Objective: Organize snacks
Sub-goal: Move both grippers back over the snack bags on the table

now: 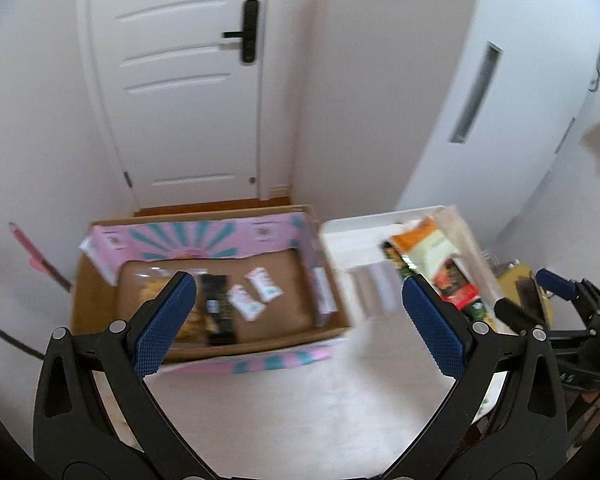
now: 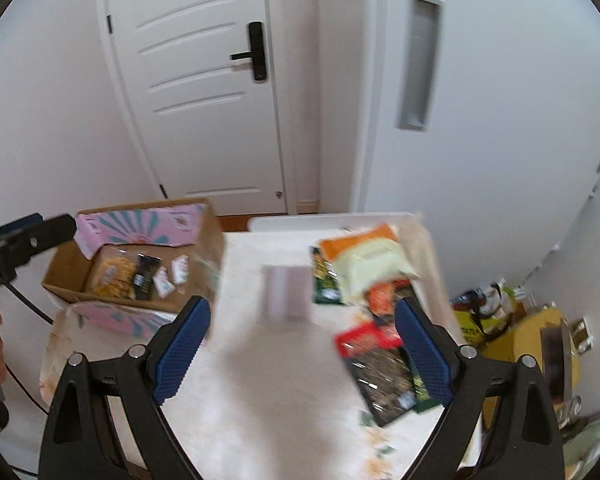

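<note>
A cardboard box (image 1: pixel 96 296) with pink flaps sits on the white table; it also shows in the right wrist view (image 2: pixel 66 268). In it lie a yellow snack bag (image 1: pixel 156 284), a black packet (image 1: pixel 218 312) and two small white packets (image 1: pixel 256 290). A white tray (image 1: pixel 356 236) to the right holds several snack packs (image 1: pixel 440 256), also in the right wrist view (image 2: pixel 364 264). My left gripper (image 1: pixel 296 312) is open and empty above the table between box and tray. My right gripper (image 2: pixel 300 332) is open and empty above the table, beside a red-and-black pack (image 2: pixel 376 356).
A white door (image 1: pixel 180 80) and a white cabinet (image 1: pixel 460 88) stand behind the table. Yellow and dark clutter (image 2: pixel 520 320) sits low at the right. The left gripper's body (image 2: pixel 20 244) shows at the left edge of the right wrist view.
</note>
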`<state>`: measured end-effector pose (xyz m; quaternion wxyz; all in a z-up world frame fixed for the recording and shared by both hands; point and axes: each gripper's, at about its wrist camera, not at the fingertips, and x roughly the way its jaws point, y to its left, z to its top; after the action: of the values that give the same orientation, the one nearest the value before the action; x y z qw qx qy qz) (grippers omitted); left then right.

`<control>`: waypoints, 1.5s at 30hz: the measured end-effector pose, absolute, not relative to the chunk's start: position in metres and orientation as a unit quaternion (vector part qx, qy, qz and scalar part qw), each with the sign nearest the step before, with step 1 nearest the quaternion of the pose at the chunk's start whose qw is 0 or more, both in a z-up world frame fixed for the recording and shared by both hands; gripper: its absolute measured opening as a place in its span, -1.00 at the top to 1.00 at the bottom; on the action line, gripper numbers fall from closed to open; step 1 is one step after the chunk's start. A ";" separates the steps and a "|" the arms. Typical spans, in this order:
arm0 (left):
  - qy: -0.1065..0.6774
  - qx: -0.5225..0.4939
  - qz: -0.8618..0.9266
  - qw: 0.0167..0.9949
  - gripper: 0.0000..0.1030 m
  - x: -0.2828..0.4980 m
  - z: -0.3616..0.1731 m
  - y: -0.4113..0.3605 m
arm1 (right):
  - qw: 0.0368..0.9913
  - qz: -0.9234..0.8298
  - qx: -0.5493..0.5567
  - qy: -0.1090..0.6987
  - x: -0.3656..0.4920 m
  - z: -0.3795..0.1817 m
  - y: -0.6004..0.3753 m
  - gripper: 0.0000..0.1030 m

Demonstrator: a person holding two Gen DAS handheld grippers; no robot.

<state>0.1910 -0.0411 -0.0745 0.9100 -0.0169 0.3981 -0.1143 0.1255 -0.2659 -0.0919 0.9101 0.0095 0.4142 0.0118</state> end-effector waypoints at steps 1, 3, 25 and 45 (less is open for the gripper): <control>0.400 -0.016 -0.118 0.909 -0.99 0.190 -0.076 -0.051 | 0.910 0.011 0.011 0.415 0.122 -0.094 -0.275 -0.78; 0.404 -0.019 -0.120 0.906 -0.99 0.186 -0.079 -0.074 | 0.908 0.013 0.013 0.419 0.118 -0.100 -0.292 -0.78; 0.512 -0.019 -0.044 0.858 -0.65 0.239 -0.229 -0.224 | 0.873 0.128 -0.005 0.471 0.124 -0.195 -0.390 -0.78; 0.545 -0.009 -0.053 0.837 -0.20 0.288 -0.286 -0.214 | 0.868 0.078 0.015 0.490 0.130 -0.234 -0.389 -0.74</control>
<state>0.2877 -0.2136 -0.2858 0.8366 -0.0090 0.5451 -0.0529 0.1297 -0.3893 -0.2338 0.8679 0.0153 0.4904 0.0778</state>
